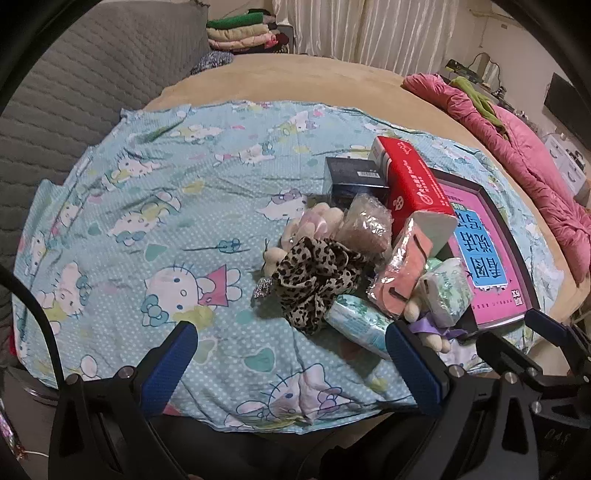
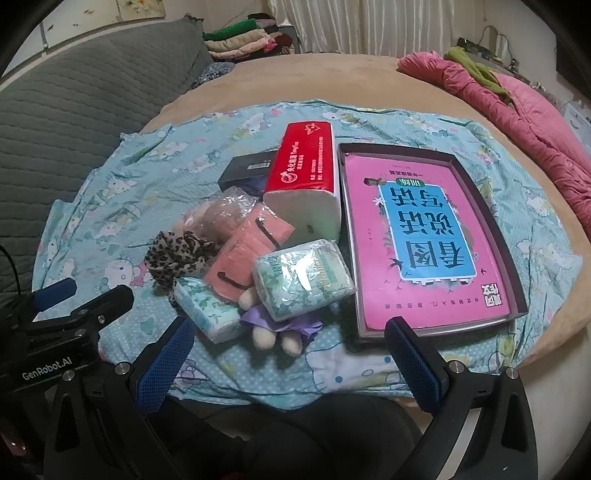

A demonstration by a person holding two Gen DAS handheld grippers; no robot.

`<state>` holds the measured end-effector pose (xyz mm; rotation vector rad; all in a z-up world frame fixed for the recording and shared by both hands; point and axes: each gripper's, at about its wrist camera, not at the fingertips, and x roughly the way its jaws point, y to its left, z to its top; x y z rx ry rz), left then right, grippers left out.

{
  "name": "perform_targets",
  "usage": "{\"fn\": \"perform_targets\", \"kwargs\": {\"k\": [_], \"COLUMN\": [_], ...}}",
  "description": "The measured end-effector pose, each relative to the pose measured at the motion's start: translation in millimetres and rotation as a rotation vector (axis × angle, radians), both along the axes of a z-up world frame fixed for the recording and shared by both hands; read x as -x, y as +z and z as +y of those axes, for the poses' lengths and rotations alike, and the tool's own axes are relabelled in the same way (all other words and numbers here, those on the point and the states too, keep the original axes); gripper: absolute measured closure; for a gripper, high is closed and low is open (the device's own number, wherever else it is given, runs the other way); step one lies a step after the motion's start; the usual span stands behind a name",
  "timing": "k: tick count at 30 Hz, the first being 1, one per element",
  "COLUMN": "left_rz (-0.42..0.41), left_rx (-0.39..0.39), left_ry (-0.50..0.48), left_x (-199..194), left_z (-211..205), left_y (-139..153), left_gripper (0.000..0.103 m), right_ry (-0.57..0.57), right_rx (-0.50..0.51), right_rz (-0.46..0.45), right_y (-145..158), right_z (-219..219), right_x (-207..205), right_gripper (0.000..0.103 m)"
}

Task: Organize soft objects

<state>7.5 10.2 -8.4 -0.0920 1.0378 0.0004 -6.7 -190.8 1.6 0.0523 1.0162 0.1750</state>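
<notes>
Right wrist view: right claw [image 2: 286, 345] wide, empty, near the pile on the bed.
Tissue pack [image 2: 304, 282]: atop the pile; light, squashy, slippery film; grip across short sides.
Left claw [image 1: 290, 349]: wide, empty.

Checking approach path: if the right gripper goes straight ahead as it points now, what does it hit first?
Probably the small green tissue pack on the pile, dead ahead of the open right gripper; the plush toy's feet lie nearer but lower. Depth unclear.

Pink quilt [image 2: 517, 96] along bed edge, folded clothes stack [image 2: 240, 38] before curtains [image 2: 369, 26].
</notes>
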Motion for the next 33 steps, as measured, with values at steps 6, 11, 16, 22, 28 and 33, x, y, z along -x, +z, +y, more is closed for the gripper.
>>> {"fn": "perform_targets", "kwargs": {"k": [6, 11, 16, 22, 28, 33], "left_rz": [0.062, 0.101, 0.103, 0.108, 0.087, 0.095], "left_rx": [0.042, 0.103, 0.1, 0.088, 0.089, 0.147], "left_ry": [0.029, 0.066, 0.094, 0.023, -0.031, -0.056], "left_x": [-14.3, -32.4, -48.6, -64.9, -69.8, -73.5], "left_z": [15.6, 36.3, 45.2, 28.9, 16.7, 17.3], "left_y": [-19.9, -40.1, -54.0, -63.4, -64.7, -67.6], "left_gripper": [0.001, 0.001, 0.002, 0.027, 0.055, 0.078], "right_ry": [0.007, 0.025, 0.031, 0.046, 0.086, 0.099], "right_rx": [0.021, 0.04, 0.04, 0.071, 0.125, 0.129], "right_rz": [0.006, 0.016, 0.035, 0.03, 0.04, 0.06], "right_y": [-8.6, -18.7, -30.7, -38.4, -50.1, -59.1], "right_z": [0.7, 3.3, 2.1, 4.9, 14.6, 16.2], "right_x": [-15.0, -28.8, -39.4, -46.6, -54.9, -62.5], "right_gripper": [0.0, 0.0, 0.0, 0.001, 0.007, 0.029]}}
